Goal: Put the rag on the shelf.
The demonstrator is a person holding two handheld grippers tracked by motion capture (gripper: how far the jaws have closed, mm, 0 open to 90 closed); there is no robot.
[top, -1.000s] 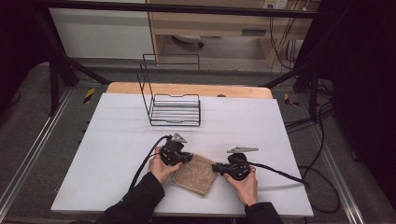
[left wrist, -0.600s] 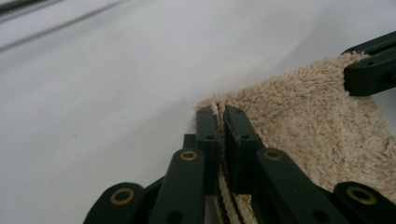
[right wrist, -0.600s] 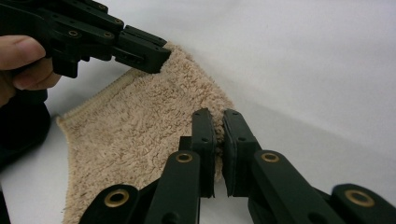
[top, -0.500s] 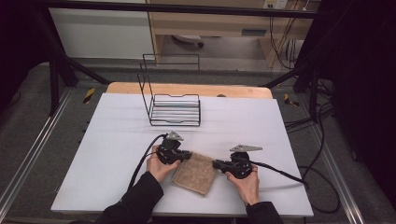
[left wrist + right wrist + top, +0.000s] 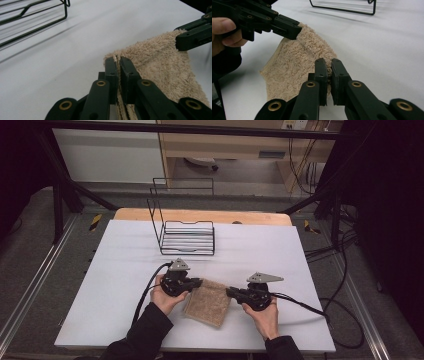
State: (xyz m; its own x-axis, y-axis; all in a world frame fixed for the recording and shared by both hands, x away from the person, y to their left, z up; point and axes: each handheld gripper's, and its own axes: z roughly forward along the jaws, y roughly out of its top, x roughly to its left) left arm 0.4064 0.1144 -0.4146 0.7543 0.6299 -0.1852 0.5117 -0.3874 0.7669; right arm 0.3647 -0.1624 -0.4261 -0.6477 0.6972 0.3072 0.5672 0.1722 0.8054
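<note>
Left gripper (image 5: pixel 198 282) higher, fluffy towel (image 5: pixel 207 303) pinched

Nothing here is offering any writing, label, brand, number or sign that I can read, not on anything around the table (image 5: pixel 125 270) or beyond it.

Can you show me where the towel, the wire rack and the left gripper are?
towel (image 5: pixel 207 302), high view, middle of the folded cloth.
wire rack (image 5: pixel 188 238), high view, its barred base.
left gripper (image 5: pixel 119 65), left gripper view, between its fingertips, on the towel's edge.
</note>
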